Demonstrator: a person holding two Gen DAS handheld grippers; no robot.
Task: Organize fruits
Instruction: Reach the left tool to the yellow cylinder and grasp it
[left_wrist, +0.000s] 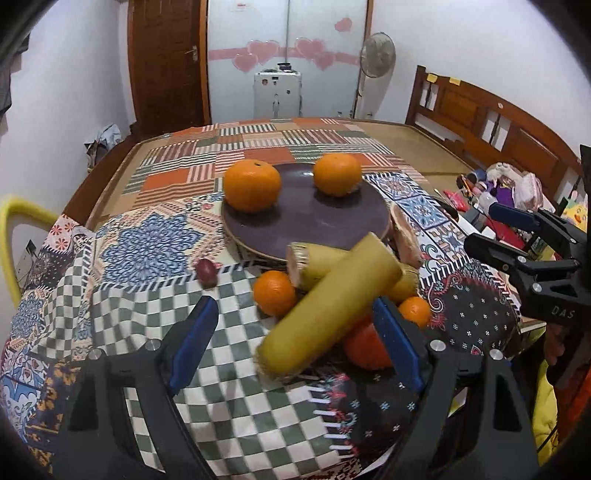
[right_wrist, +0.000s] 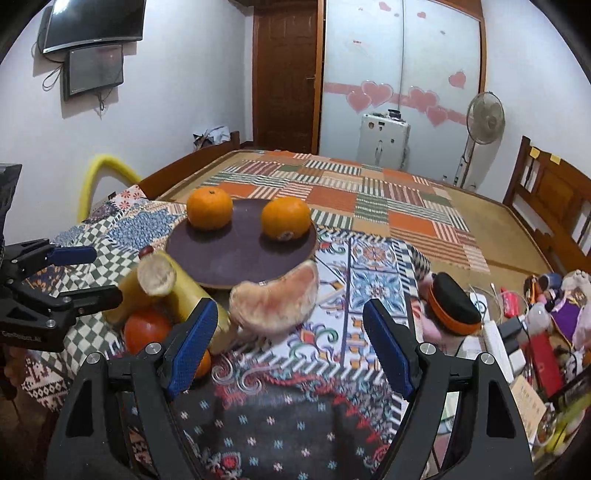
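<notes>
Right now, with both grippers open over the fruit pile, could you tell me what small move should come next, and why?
Probably ease the left gripper forward and close on the yellow cane piece lying on top of the pile. Its jaws are open with that piece between them, and the small oranges sit under it. The plate holds only two oranges, leaving room.

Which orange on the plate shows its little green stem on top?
The left orange on the plate. Its green stem points up, while the right orange is tipped, with a pale spot showing near its bottom.
</notes>
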